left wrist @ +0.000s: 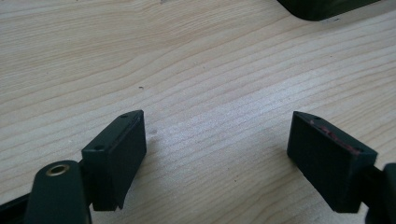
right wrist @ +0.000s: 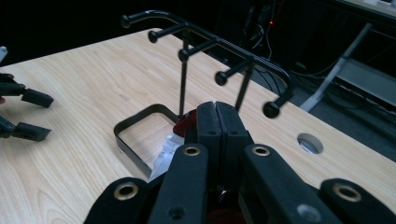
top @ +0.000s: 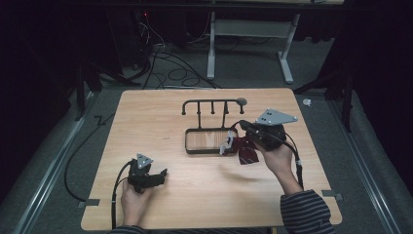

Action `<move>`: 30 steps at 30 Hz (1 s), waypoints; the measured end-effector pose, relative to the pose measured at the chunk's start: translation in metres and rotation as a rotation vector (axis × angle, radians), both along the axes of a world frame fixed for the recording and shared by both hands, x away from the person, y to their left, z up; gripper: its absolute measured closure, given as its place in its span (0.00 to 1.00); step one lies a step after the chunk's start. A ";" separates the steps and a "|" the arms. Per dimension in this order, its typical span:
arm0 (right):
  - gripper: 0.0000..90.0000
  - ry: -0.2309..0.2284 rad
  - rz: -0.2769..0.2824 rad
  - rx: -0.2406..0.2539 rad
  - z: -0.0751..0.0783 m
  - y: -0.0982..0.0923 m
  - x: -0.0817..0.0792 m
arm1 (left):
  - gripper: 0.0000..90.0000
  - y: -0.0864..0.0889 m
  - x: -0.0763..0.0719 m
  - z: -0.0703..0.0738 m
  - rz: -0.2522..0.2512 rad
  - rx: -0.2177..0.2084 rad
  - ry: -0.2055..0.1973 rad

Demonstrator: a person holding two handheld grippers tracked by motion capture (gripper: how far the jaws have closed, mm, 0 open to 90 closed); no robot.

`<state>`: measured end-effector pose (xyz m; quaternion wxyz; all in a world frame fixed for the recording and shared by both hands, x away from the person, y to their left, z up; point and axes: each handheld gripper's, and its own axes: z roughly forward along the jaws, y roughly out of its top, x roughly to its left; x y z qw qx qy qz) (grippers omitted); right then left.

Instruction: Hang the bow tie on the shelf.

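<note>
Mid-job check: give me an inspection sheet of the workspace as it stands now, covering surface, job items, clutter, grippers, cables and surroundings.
Surface: wooden table, bare around the work, round hole near its far edge.
Job's things: black rack with pegs standing upright in its rectangular tray base; dark red cloth item with a white tag held at the tray's right end.
Clutter: nothing seen.
Grippers: left gripper open, low over bare wood; right gripper shut on the cloth item.
Cables: one trails from each gripper; more lie on the floor beyond the table.
Surroundings: dark room, white table legs behind.
</note>
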<state>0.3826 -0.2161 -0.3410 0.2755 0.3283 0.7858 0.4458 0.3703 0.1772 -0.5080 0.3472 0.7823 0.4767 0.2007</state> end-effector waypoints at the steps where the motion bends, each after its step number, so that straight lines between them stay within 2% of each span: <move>1: 1.00 0.001 0.004 0.000 0.000 0.001 0.000 | 0.22 0.000 0.000 0.000 0.000 0.000 0.000; 13: 1.00 -0.002 0.053 0.004 0.006 0.020 0.003 | 0.22 0.000 0.000 0.000 0.000 -0.001 -0.001; 30: 1.00 0.016 0.083 0.023 0.006 0.031 0.011 | 0.22 0.000 0.000 0.000 0.000 -0.001 -0.001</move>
